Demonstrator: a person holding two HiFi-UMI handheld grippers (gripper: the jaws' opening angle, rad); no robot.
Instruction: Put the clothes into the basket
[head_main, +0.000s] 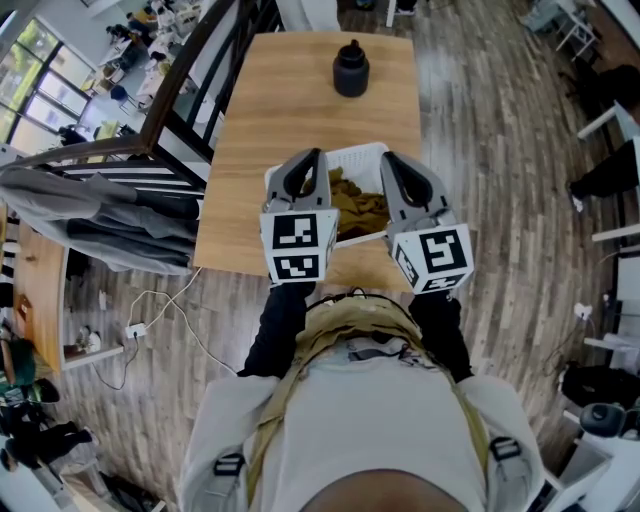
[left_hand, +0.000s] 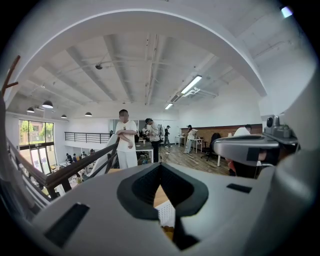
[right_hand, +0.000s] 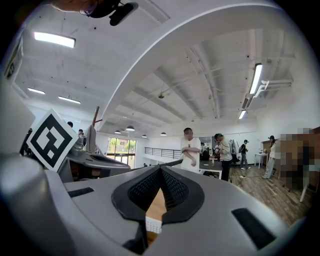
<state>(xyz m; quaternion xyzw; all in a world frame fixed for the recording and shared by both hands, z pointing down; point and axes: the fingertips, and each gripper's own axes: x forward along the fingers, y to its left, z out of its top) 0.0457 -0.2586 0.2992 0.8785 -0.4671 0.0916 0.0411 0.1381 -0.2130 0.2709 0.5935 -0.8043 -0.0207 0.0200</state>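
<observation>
In the head view, the mustard clothes (head_main: 362, 205) lie inside the white basket (head_main: 352, 152). The basket stands on the near half of the wooden worktop (head_main: 300, 90). I see no other garment on the worktop, so the task looks finished or nearly so. The left claw (head_main: 305, 160) and the right claw (head_main: 392, 160) hang over the basket side by side, both with tips together and holding nothing. The risk I see is a careless pull back. A claw could catch the rim or hook a fold of cloth, and this would drag the basket toward the near edge. A push forward could send it toward the black bottle (head_main: 351, 68), which stands well apart at the far end. The floor (head_main: 500, 150) is of wood planks, and a dark railing (head_main: 190, 90) runs beside the worktop.

In the left gripper view, the left claw (left_hand: 161, 166) is closed at its tip. Under it a piece of the basket (left_hand: 167, 215) shows. Behind is a large open room with long ceiling lamps (left_hand: 191, 85), and several people stand there.

In the right gripper view, the right claw (right_hand: 160, 169) is also closed and empty. The basket rim (right_hand: 153, 225) is just below it, so contact is an easy mistake here.
</observation>
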